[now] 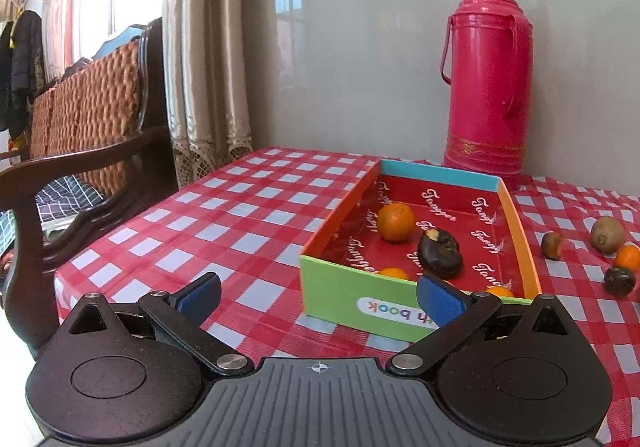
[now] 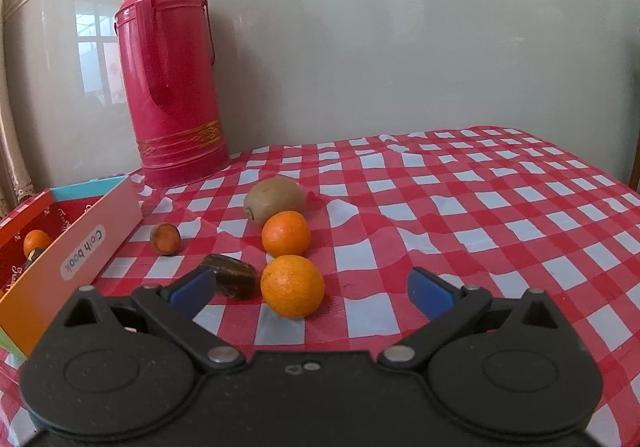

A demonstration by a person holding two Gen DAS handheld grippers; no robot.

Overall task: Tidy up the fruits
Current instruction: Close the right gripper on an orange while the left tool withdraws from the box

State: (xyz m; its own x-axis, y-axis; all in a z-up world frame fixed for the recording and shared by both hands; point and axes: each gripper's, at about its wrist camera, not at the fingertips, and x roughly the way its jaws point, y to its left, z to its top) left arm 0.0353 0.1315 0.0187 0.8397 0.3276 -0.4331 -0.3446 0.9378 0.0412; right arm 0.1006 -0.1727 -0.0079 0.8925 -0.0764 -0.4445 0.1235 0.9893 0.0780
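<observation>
Left wrist view: the left tool (image 1: 318, 297) hangs with its blue pads spread wide and nothing between them, just short of the green end wall of a shallow box (image 1: 348, 287) on the red-and-white checked surface (image 1: 224, 223). Inside the box lie an orange (image 1: 396, 222), a dark brown fruit (image 1: 440, 253) and two more small oranges against the near wall. A pink thermos (image 1: 486, 87) stands behind the box, by the wall. Right wrist view: the right tool (image 2: 310, 287) is likewise wide open and empty, with a loose orange (image 2: 292, 286) on the surface just ahead of it, a dark fruit (image 2: 234, 275) beside that, and a second orange (image 2: 286, 233), a kiwi (image 2: 274, 197) and a small cut fruit (image 2: 165, 238) farther back.
</observation>
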